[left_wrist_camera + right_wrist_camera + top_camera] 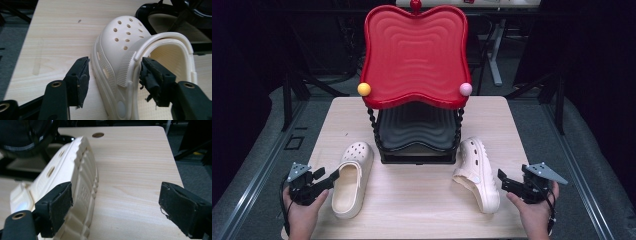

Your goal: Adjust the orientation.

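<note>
Started up high with a hand low at each side. Noticed the left gripper (332, 177) nosing into the heel side of a cream perforated foam clog (352, 180) sitting sole-down on the pale wooden table (412, 200). Spotted the right gripper (504, 181) just beside a second cream clog (477, 172) tipped on its side. Also clocked a two-tier rack behind both shoes, with a wavy red plastic tray (414, 55) on top and a black tray (417, 127) underneath.

Switched to the left gripper view. Found the left gripper (115, 66) spread wide around the upright clog's (120, 37) side wall, one jaw outside over the tabletop, the other inside the shoe opening. Nothing clamped yet.

Checked the right gripper view last. Saw the right gripper (116, 195) gaping wide as well, with the tipped clog's ridged sole (85, 182) right by one jaw and bare table towards the other. Couldn't tell whether pad and sole touched.

Guessing at the risks: could fold that soft wall by squeezing only the thin rim, then lose the shoe mid-lift. Might also shove the tipped clog sideways by closing off-centre.
</note>
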A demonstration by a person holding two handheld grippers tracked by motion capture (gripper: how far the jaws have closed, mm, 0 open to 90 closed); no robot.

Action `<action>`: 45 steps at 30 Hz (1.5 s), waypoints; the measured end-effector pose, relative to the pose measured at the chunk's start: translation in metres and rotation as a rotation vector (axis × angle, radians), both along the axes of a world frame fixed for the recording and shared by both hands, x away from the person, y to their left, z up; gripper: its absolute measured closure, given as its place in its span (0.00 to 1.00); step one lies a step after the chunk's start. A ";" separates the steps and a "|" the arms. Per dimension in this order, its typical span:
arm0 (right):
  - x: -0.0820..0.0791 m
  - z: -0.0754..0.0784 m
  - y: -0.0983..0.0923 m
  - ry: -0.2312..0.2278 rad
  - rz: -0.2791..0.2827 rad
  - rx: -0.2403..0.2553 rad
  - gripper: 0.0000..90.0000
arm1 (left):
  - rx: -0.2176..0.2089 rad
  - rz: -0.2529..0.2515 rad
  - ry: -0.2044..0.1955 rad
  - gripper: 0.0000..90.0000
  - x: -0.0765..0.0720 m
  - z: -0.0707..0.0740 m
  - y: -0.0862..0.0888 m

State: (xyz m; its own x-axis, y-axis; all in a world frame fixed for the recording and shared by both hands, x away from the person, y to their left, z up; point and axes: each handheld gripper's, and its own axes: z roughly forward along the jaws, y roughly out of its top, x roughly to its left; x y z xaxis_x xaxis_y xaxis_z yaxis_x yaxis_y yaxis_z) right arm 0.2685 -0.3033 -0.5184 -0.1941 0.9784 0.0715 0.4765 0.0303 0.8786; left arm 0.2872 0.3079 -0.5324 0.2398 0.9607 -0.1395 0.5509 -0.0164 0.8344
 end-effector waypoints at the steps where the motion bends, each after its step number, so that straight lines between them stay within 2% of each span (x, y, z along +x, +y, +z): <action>1: 0.000 -0.001 0.002 -0.007 0.005 -0.021 0.14 | 0.017 -0.001 -0.008 0.43 0.000 0.000 -0.001; 3: -0.001 -0.001 0.008 -0.020 0.020 -0.088 0.16 | 0.030 -0.005 -0.011 0.39 0.000 0.001 -0.003; 4: 0.000 -0.001 0.009 -0.014 0.027 -0.108 0.17 | 0.055 -0.025 -0.005 0.37 0.000 0.001 -0.005; 6: 0.000 -0.002 0.010 -0.006 0.034 -0.121 0.22 | 0.063 -0.041 -0.006 0.33 -0.001 0.002 -0.008; 8: 0.000 -0.002 0.010 -0.004 0.033 -0.117 0.26 | 0.077 -0.072 -0.007 0.31 -0.001 0.002 -0.011; 9: 0.000 -0.002 0.010 -0.002 0.033 -0.115 0.27 | 0.077 -0.072 -0.007 0.31 -0.001 0.002 -0.011; 10: 0.000 -0.002 0.010 -0.004 0.034 -0.108 0.28 | 0.098 -0.094 -0.004 0.31 -0.001 0.003 -0.014; 12: -0.001 -0.002 0.009 -0.006 0.028 -0.102 0.31 | 0.121 -0.105 -0.012 0.34 -0.001 0.002 -0.018; 16: -0.001 -0.004 0.009 0.014 0.020 -0.086 0.40 | 0.159 -0.111 -0.025 0.47 -0.003 0.000 -0.024; 18: -0.002 -0.005 0.009 0.007 0.018 -0.086 0.44 | 0.157 -0.117 -0.016 0.52 -0.002 -0.002 -0.025; 23: -0.003 -0.006 0.011 -0.002 0.025 -0.091 0.50 | 0.163 -0.127 0.010 0.56 0.001 -0.009 -0.028; 28: -0.003 -0.007 0.013 -0.001 0.032 -0.091 0.55 | 0.180 -0.112 0.011 0.59 0.005 -0.010 -0.030; 32: -0.003 -0.007 0.012 -0.004 0.029 -0.075 0.55 | 0.162 -0.088 0.029 0.64 0.007 -0.011 -0.029; 37: -0.003 -0.008 0.010 -0.002 0.013 -0.069 0.56 | 0.151 -0.060 0.031 0.78 0.007 -0.010 -0.027; 39: -0.003 -0.008 0.009 0.006 0.011 -0.069 0.56 | 0.144 -0.052 0.036 0.79 0.007 -0.009 -0.026; 45: -0.003 -0.008 0.006 0.013 -0.006 -0.047 0.57 | 0.158 -0.049 0.050 0.81 0.005 -0.006 -0.029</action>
